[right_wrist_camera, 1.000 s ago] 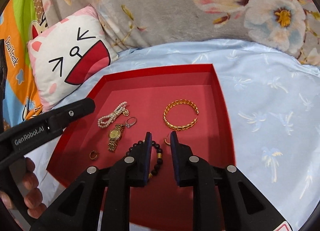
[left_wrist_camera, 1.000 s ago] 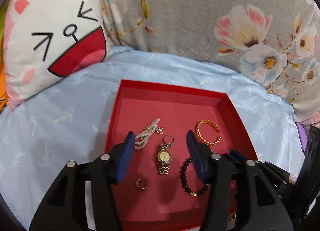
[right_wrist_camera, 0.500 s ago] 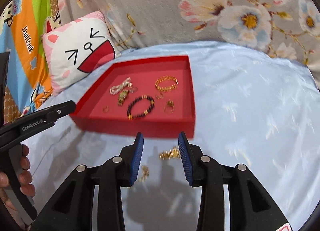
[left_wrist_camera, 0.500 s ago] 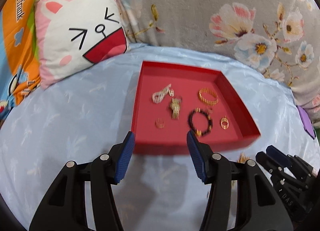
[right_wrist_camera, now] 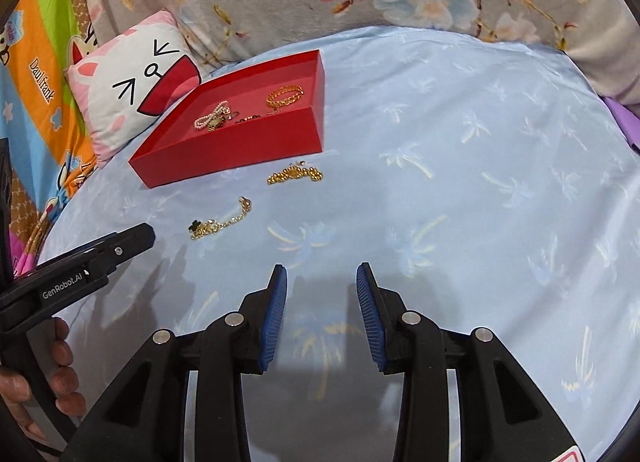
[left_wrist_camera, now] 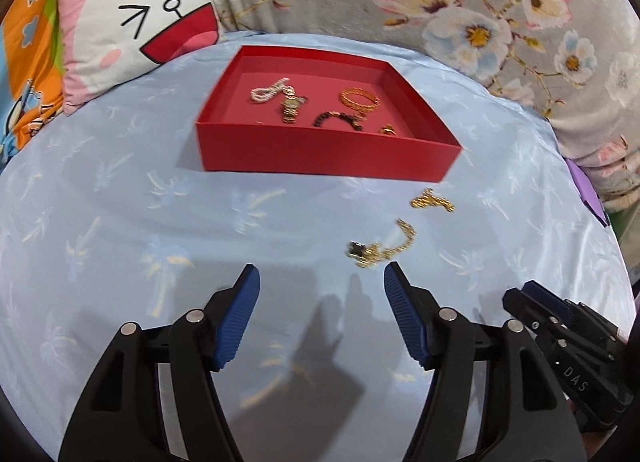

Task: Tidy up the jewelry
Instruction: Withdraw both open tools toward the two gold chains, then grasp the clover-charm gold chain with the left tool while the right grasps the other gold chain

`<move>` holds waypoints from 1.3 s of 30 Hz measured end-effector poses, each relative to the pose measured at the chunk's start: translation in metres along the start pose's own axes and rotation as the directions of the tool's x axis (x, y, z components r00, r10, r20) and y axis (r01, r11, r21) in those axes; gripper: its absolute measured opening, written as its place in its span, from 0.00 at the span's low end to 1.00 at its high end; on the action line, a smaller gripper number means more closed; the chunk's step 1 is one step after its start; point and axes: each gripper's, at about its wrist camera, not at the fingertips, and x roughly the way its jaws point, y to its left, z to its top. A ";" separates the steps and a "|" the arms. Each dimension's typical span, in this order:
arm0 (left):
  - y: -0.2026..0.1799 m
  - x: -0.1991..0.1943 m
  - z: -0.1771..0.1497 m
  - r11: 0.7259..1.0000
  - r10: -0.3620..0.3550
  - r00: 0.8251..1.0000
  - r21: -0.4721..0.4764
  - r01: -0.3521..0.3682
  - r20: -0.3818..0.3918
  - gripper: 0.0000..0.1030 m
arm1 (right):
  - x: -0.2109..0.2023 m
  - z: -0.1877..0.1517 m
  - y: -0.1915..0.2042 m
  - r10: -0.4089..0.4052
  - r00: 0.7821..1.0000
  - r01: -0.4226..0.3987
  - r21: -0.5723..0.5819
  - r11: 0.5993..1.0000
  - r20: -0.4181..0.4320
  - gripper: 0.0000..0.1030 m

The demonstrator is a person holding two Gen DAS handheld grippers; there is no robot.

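Observation:
A red tray (left_wrist_camera: 320, 150) (right_wrist_camera: 224, 154) sits on the blue sheet and holds a pearl bracelet (left_wrist_camera: 268, 89), a gold watch (left_wrist_camera: 291, 106), a black bead bracelet (left_wrist_camera: 338, 118), a gold bangle (left_wrist_camera: 359, 99) (right_wrist_camera: 285, 96) and a ring (left_wrist_camera: 388, 129). Two gold chains lie on the sheet in front of the tray: a beaded one (left_wrist_camera: 433, 200) (right_wrist_camera: 295, 175) and a thin one with a dark charm (left_wrist_camera: 380, 248) (right_wrist_camera: 218, 222). My left gripper (left_wrist_camera: 320, 282) is open and empty, just near of the thin chain. My right gripper (right_wrist_camera: 321, 274) is open and empty, near of both chains.
A cat-face cushion (left_wrist_camera: 136, 22) (right_wrist_camera: 136, 86) lies left of the tray. A floral blanket (left_wrist_camera: 440, 2) rises behind the sheet. The right gripper shows at the lower right of the left wrist view (left_wrist_camera: 568, 346); the left one shows at the left of the right wrist view (right_wrist_camera: 80, 266).
Both grippers have pulled back from over the tray towards the near side of the sheet. The right gripper has opened wider. The two loose chains have come into view.

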 end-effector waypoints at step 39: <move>-0.004 0.010 0.033 0.999 0.021 0.997 0.027 -0.023 0.078 0.01 | 0.090 0.075 0.012 0.018 0.999 -0.023 -0.095 0.995 -0.051 0.31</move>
